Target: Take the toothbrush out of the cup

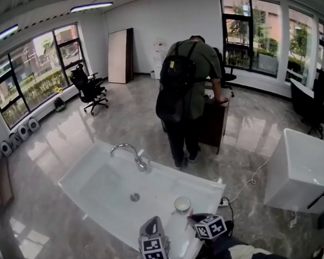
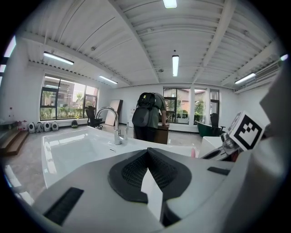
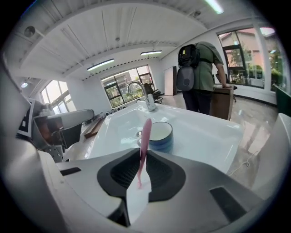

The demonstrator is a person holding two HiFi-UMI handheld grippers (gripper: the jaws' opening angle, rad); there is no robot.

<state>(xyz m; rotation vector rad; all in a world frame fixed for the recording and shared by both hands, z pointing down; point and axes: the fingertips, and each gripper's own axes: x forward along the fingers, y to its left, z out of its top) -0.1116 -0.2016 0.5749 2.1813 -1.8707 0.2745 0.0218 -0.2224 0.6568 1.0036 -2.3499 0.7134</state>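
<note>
The cup [image 1: 182,204] stands on the flat ledge at the sink's [image 1: 94,183] near right corner, close to the near edge. The right gripper [image 3: 142,154] is clenched on the pink toothbrush [image 3: 145,136]. Its handle end sits deep between the pads and the rest sticks up and forward. Its far end shows against the cup's left rim, but I cannot tell whether that end is inside the cup or just in front of it. The left gripper [image 2: 147,154] hangs just left of the right one at the near edge, jaws pressed together with nothing in them.

The basin spreads open left of the cup as far as the tap [image 1: 131,154] at the far edge. Beyond that edge, shiny floor [image 1: 68,132] runs to a chair [image 1: 90,88] by the windows. A person [image 1: 189,77] bends over a dark desk [image 1: 214,122] well behind the sink. A white tub [image 1: 303,169] stands apart to the right.

The head view shows the cup's white inside from above. Only the right gripper view shows the grip and the cup's blue outside. The left gripper view catches the other gripper's marker cube [image 2: 248,131] at its right.
</note>
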